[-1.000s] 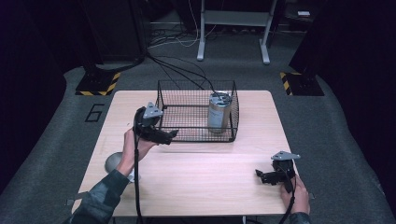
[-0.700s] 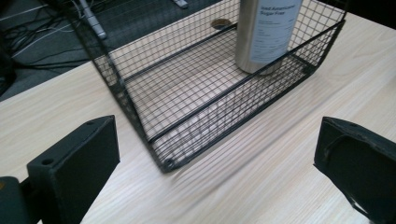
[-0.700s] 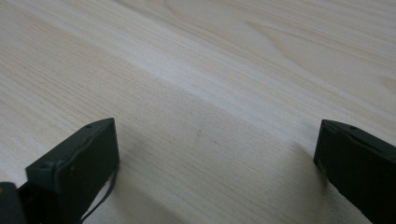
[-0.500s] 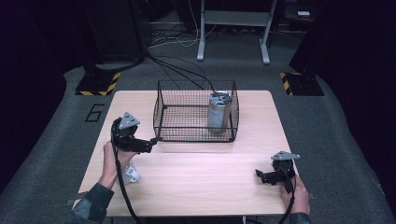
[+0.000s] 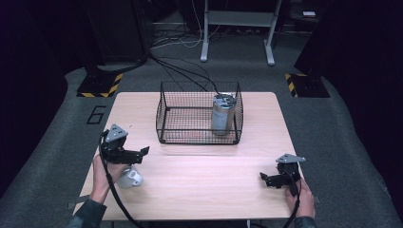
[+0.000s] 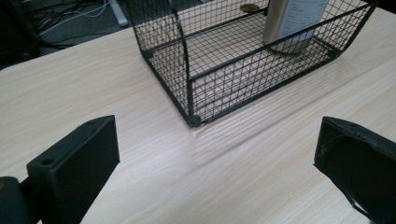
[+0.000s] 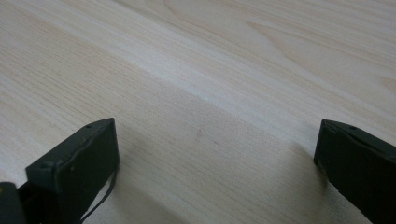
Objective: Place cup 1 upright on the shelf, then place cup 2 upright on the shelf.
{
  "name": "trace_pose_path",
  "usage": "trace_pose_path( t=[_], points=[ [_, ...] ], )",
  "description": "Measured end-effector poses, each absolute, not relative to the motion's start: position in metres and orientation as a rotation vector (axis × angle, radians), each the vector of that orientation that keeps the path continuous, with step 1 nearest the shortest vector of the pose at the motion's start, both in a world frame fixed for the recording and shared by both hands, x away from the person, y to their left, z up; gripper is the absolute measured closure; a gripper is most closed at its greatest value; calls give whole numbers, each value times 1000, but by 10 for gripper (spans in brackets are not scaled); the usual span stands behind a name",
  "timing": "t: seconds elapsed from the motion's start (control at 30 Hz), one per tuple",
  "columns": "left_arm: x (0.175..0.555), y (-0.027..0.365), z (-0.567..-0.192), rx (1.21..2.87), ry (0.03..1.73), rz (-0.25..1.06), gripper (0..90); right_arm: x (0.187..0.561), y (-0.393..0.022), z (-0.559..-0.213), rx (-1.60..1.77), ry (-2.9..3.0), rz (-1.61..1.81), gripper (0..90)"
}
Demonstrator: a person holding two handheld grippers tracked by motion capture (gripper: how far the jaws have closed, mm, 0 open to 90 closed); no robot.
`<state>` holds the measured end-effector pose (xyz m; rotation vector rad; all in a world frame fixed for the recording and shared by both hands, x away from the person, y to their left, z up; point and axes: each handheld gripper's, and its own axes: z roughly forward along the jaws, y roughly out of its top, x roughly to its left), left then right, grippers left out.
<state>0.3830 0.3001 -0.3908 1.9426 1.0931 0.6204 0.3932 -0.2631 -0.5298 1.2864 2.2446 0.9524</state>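
A metal can (image 5: 223, 114) stands upright in the right end of a wire basket (image 5: 164, 114) on a wooden table (image 5: 199, 185), apparently parked there out of the way. The left gripper (image 5: 141, 152), jaws spread and empty, hovers near the table's left edge, aimed at the basket's near corner. The right gripper (image 5: 264, 178) sits low at the front right, equally unclenched and holding nothing.

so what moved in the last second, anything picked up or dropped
The left gripper drew back from the wire basket toward the table's near left corner, its fingers open and holding nothing. The right gripper, the can standing in the basket, and the basket stayed put.
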Motion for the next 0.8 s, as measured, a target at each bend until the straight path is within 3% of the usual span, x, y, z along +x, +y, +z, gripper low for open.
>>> trace_pose_path(
  t=[0.8],
  points=[
    [344,344,-430,1890,1249,614,0,393,-263,-530,1283,2244,951,0]
  ],
)
